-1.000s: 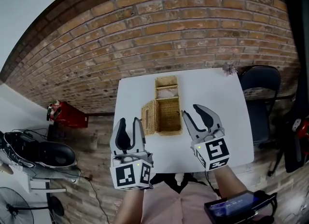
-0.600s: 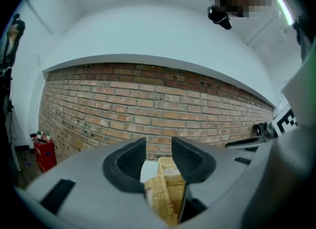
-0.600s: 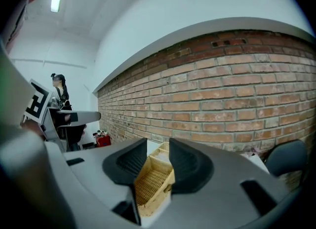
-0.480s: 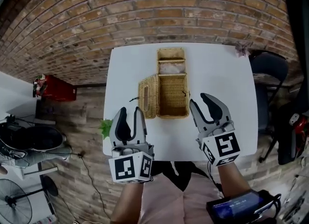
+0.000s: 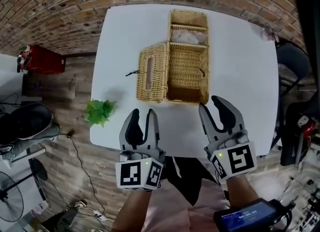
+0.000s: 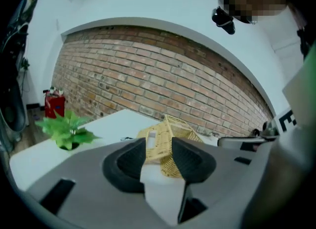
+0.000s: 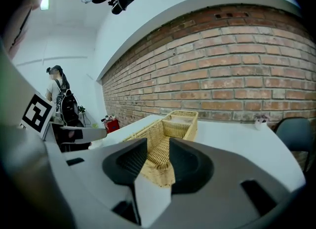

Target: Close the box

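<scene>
An open wicker box [image 5: 187,71] stands on the white table [image 5: 240,76], with its lid [image 5: 152,73] swung out flat on its left side. A small end compartment [image 5: 187,35] at the far end holds something pale. My left gripper [image 5: 143,117] hovers over the table's near edge, just short of the lid, open and empty. My right gripper [image 5: 212,107] is open too, its tips close to the box's near right corner. The left gripper view has the box [image 6: 168,136] ahead beyond the left gripper [image 6: 159,156]. In the right gripper view the box [image 7: 165,134] lies straight ahead of the right gripper [image 7: 158,161].
A small green plant [image 5: 100,111] sits near the table's front left corner, left of my left gripper. A dark chair [image 5: 292,71] stands off the table's right side. A red canister [image 5: 40,58] sits on the floor at left. A brick wall runs behind the table.
Both grippers have come down and forward toward the table's near edge and the box. The box fills more of each view, and the plant has come into sight.
</scene>
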Demonstrator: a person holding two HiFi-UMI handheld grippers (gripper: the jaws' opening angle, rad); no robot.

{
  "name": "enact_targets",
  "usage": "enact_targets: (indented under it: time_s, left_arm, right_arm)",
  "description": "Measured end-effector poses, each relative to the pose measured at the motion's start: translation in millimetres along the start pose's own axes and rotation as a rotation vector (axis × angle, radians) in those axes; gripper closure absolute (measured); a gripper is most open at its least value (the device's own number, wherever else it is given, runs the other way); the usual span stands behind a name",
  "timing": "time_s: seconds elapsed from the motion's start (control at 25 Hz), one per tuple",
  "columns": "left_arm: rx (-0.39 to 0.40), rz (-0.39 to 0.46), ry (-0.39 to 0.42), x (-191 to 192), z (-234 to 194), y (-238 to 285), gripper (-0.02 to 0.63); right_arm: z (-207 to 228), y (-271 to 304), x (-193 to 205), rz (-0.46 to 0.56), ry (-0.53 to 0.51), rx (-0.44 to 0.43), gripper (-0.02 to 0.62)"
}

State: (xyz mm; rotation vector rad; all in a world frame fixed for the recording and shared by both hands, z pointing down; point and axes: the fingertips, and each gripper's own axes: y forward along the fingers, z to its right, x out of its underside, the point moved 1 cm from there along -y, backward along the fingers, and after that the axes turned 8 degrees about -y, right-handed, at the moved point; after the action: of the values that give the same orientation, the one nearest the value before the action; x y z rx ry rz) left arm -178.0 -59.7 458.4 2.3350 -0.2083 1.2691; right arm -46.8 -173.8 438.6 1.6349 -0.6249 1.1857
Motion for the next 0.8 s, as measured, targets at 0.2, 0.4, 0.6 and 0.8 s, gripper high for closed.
enact_targets:
  time_s: [0.2, 0.4, 0.6, 0.8]
  left_arm:
    - [0.01, -0.045, -0.181, 27, -15, 6, 0.434]
    - [0.058, -0.059, -0.407, 39, -20, 12, 0.412]
    - [0.135, -0.035, -0.789, 49, -28, 22, 0.377]
    - [0.194, 0.02, -1.016, 48, -31, 35, 0.356]
  right_arm:
    - [-4, 5, 16, -0.019, -0.005, -0.006, 0.451]
    - [-5, 6, 24, -0.039, -0.016, -0.005, 0.452]
    - [-3, 10, 21, -0.049, -0.045, 0.004, 0.453]
    - [3, 9, 21, -0.058, -0.049, 0.023, 0.453]
